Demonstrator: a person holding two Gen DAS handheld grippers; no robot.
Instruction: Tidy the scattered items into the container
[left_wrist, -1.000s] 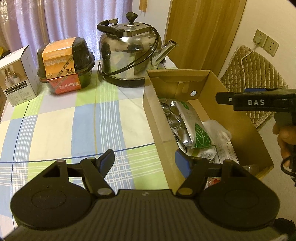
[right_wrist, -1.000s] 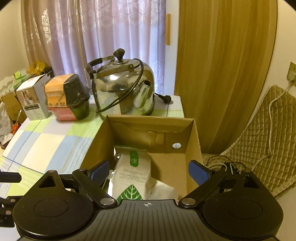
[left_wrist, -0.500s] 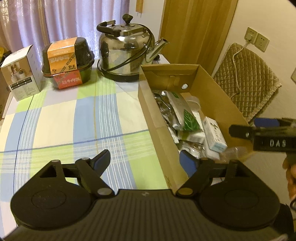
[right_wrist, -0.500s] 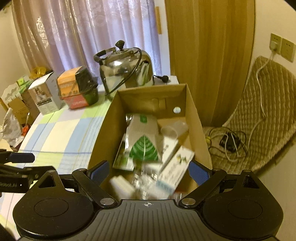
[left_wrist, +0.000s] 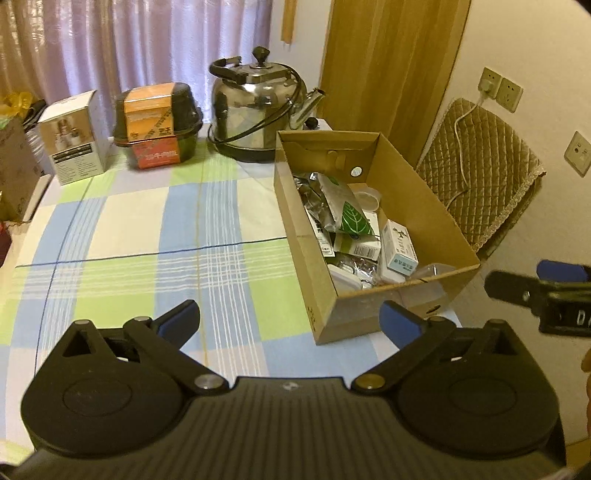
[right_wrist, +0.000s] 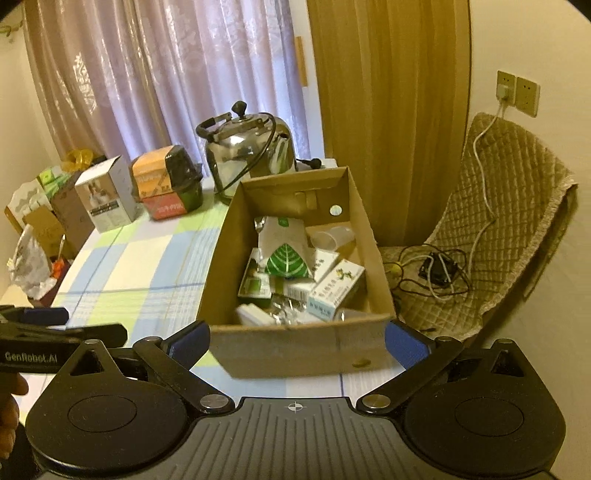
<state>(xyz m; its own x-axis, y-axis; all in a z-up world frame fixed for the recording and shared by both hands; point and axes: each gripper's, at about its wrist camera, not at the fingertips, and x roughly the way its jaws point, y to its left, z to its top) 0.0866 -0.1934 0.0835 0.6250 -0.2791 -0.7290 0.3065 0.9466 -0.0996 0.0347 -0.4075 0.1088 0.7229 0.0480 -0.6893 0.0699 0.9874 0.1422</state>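
An open cardboard box (left_wrist: 413, 173) (right_wrist: 295, 349) stands on the right part of the checked tablecloth (left_wrist: 147, 236). Inside lie a pouch with a green leaf (left_wrist: 352, 218) (right_wrist: 284, 254), small white medicine cartons (left_wrist: 400, 247) (right_wrist: 334, 290), foil packets and a clear plastic cup (right_wrist: 332, 236). My left gripper (left_wrist: 290, 321) hovers open and empty above the cloth, in front of the box's near left corner. My right gripper (right_wrist: 297, 338) is open and empty, held back from the box's near wall. Each gripper appears at the edge of the other's view.
At the table's back stand a steel kettle (left_wrist: 258, 110), a stacked black bowl pack (left_wrist: 157, 122) and a white carton (left_wrist: 74, 136). A quilted chair (right_wrist: 506, 229) with cables is right of the table. Boxes and bags crowd the far left (right_wrist: 40, 221).
Both grippers have pulled back and up from the box, so the whole box and its contents now show. Both stayed open and empty.
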